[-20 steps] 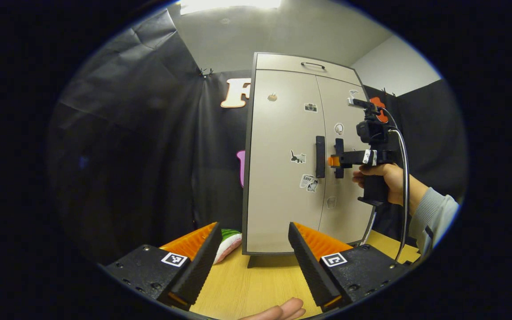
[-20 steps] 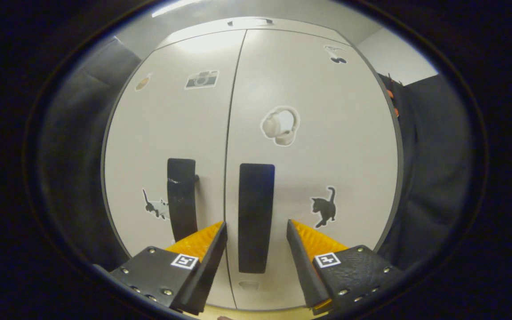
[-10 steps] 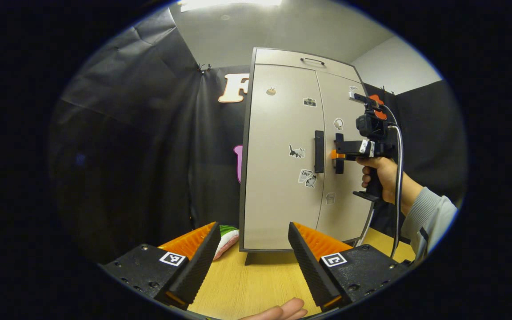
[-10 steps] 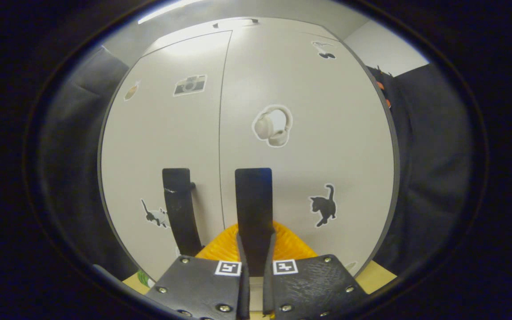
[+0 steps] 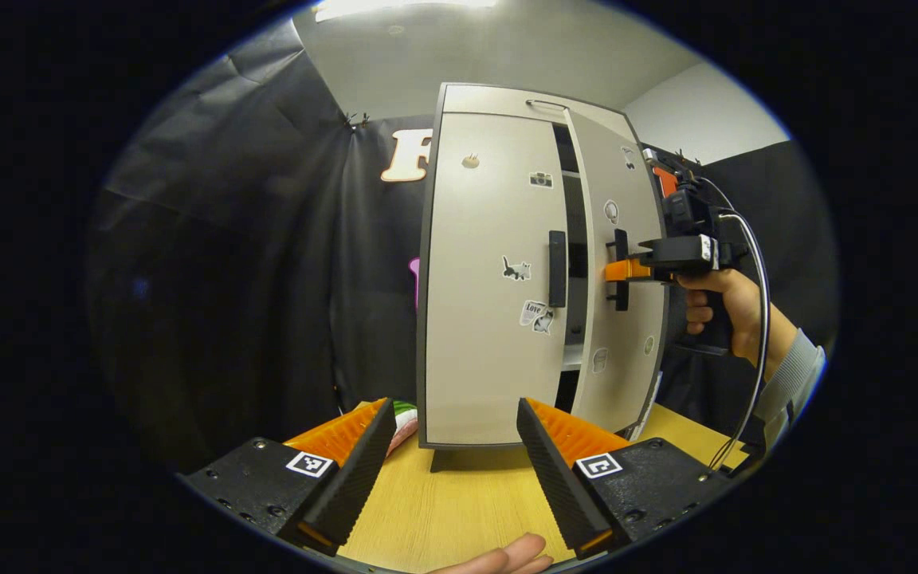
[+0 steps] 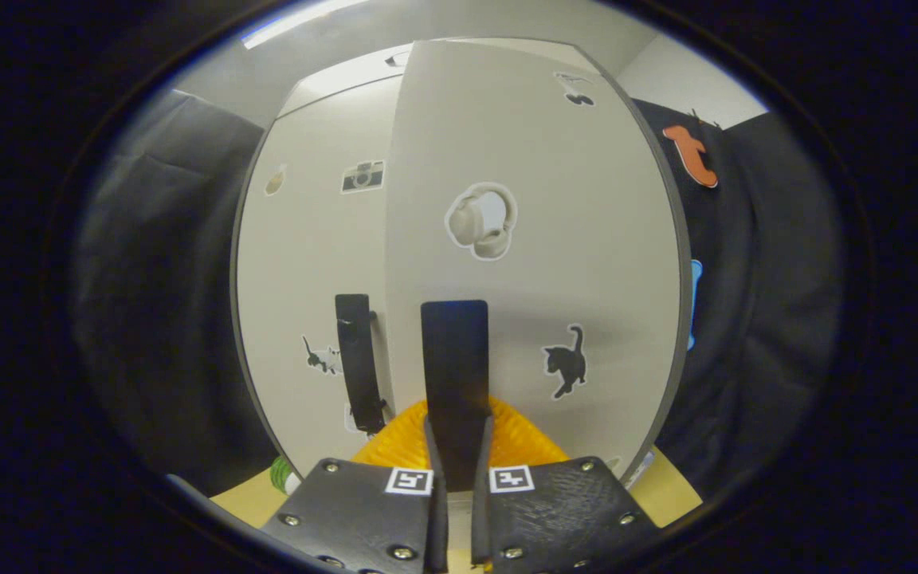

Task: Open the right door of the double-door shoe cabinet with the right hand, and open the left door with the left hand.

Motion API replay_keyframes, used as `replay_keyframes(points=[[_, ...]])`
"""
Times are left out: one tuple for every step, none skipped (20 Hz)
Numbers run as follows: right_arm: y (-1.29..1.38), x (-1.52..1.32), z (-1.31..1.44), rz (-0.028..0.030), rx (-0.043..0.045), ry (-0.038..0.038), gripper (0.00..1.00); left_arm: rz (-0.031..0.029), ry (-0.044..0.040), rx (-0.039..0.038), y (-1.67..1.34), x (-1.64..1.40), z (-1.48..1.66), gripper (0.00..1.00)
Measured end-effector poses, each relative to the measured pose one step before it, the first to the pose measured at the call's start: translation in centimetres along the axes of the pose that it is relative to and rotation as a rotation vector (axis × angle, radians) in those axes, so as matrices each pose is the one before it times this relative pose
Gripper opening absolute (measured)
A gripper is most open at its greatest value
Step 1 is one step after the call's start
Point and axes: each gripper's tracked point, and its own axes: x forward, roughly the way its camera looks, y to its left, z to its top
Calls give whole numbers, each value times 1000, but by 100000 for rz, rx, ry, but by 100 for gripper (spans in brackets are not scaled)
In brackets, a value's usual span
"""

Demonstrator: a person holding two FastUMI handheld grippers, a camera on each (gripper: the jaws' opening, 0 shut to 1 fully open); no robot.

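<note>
My right gripper (image 6: 456, 446) is clamped on the right door's handle (image 6: 454, 375), the right door (image 5: 614, 279) ajar. My left gripper (image 5: 455, 462) waits spread, near the table's (image 5: 459, 510) edge. Pulling off the hinge's arc could slip the handle from my grip.

Each gripper (image 6: 456, 478) has black textured finger mounts studded with silver screws, a square black-and-white marker beside each jaw. The right gripper (image 5: 617, 271) trails a cable behind its jaws; grey ribbed sleeve (image 5: 792, 376).
</note>
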Motion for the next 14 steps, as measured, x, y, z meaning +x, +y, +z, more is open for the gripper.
replay_keyframes(points=[[-281, -785, 19, 1265, 942, 124, 11, -784, -348, -185, -380, -98, 68, 95], [-331, -796, 17, 1271, 1473, 264, 11, -873, -206, 5, -317, -57, 86, 95], [-265, -747, -73, 1204, 357, -68, 12, -278, 117, -99, -166, -51, -64, 95], [-411, -667, 77, 844, 76, -417, 11, 243, -55, -328, -21, -77, 19, 95], [-362, -632, 27, 414, 468, 6, 11, 654, 214, -1333, 109, -50, -137, 95], [-269, -457, 43, 170, 258, -124, 11, -25, 216, -1060, -27, -30, -59, 95], [-207, -448, 17, 405, 201, 125, 11, -134, 388, -430, 2, -57, -102, 95], [-249, -432, -6, 858, 765, 630, 11, 296, 739, 472, 37, -205, -190, 95], [-373, -450, -42, 1033, 1198, 7, 11, 240, 205, 1157, 246, -92, -95, 95], [-383, -542, 64, 873, 954, 109, 11, 54, -442, 673, 178, -213, 167, 95], [-395, -523, 133, 641, 218, -511, 11, -207, -807, 184, 209, -243, 196, 95], [-426, -605, 67, 444, -56, -280, 11, -231, -1098, 199, 119, -213, 286, 95], [-402, -509, 15, -127, 709, -598, 11, -341, -1197, 328, 5, -157, 226, 95], [-430, -297, -1, -546, -66, -332, 11, -509, -1145, 242, -81, -254, 252, 95]])
